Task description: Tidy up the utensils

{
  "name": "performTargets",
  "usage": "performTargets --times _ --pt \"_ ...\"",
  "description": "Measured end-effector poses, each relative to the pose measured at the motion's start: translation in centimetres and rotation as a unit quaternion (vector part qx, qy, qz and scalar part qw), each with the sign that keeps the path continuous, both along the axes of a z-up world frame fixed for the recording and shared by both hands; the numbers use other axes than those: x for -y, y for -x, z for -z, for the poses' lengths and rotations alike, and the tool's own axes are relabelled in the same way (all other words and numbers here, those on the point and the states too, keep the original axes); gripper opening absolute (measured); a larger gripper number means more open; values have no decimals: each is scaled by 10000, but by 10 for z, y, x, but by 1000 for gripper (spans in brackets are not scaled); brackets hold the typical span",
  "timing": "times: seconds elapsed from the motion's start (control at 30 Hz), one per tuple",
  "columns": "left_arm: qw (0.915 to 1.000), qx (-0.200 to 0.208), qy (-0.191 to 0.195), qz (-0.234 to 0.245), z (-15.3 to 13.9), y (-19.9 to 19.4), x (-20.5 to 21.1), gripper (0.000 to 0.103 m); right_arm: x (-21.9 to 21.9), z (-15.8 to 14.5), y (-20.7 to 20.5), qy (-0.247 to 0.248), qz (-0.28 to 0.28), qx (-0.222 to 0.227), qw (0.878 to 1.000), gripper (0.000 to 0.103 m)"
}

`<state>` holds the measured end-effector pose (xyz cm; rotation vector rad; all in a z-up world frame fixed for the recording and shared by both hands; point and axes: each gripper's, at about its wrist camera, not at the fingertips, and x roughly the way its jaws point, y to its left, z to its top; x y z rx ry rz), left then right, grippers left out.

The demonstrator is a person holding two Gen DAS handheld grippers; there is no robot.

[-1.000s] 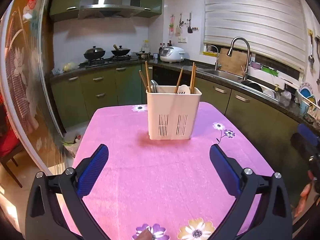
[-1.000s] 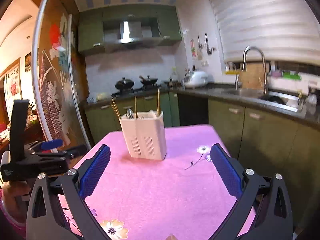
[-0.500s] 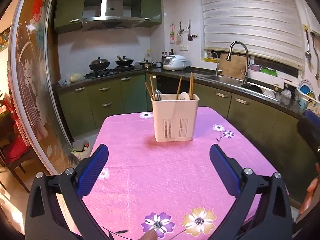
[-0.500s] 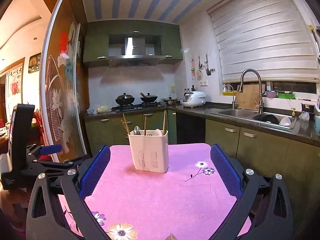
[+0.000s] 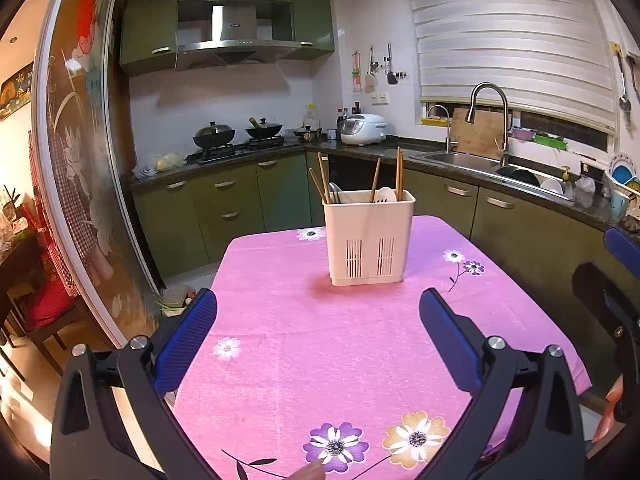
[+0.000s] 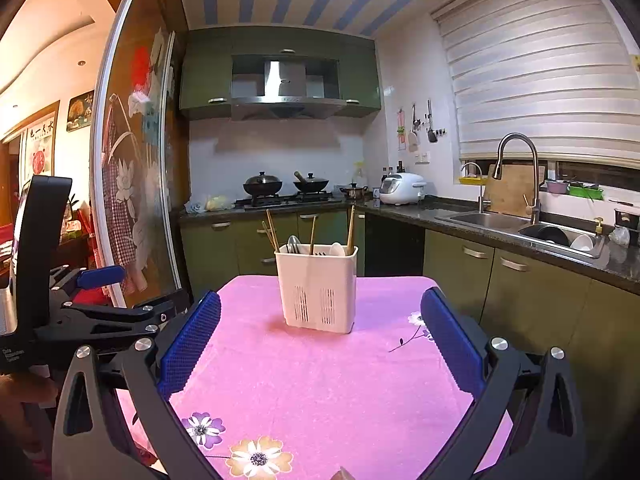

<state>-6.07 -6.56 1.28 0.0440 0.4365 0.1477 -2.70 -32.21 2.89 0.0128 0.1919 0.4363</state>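
Holding both grippers wide open over the pink tabletop [image 5: 320, 344].
Your left gripper [image 5: 318, 322] and right gripper [image 6: 320, 322] hold nothing; their fingers [image 5: 188, 336] face the holder [image 5: 369, 236] of chopsticks [image 5: 398, 174].

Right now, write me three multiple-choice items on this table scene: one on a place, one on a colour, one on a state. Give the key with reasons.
1. Where does the utensil holder stand?
A. on the pink tablecloth
B. in the sink
C. on the stove

2. What colour is the holder?
A. green
B. cream white
C. black

3. How do the left gripper and right gripper stand?
A. both shut on chopsticks
B. one open, one shut
C. both open, empty

Key: 1 A, its base rests on the cloth at the table's far end. 2 B, its slotted walls are pale cream. 3 C, each pair of blue pads is spread wide with only cloth between.
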Motion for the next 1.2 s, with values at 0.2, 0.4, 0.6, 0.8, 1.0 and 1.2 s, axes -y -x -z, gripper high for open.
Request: performTargets --times 0.2,0.4,0.6,0.8,1.0,1.2 --pt "9999 -45 94 102 1 -2 -1 96 -3 1 -6 9 -33 -75 10000 99" --pt "9999 -67 85 93 2 -3 -1 96 -3 3 -11 -45 -55 -157 9999 99" --pt "9999 -61 74 67 3 -5 -3 96 0 5 -14 -80 -62 -177 9998 99" --pt "9999 -62 65 59 3 -4 -3 96 0 6 -14 -76 -66 -187 9998 99" --pt "10000 -63 59 49 3 -4 -3 96 -1 7 -16 -68 -73 -198 9998 99" --pt "9998 -78 170 64 3 -3 -8 96 -2 10 -16 -60 -91 -232 9997 99"
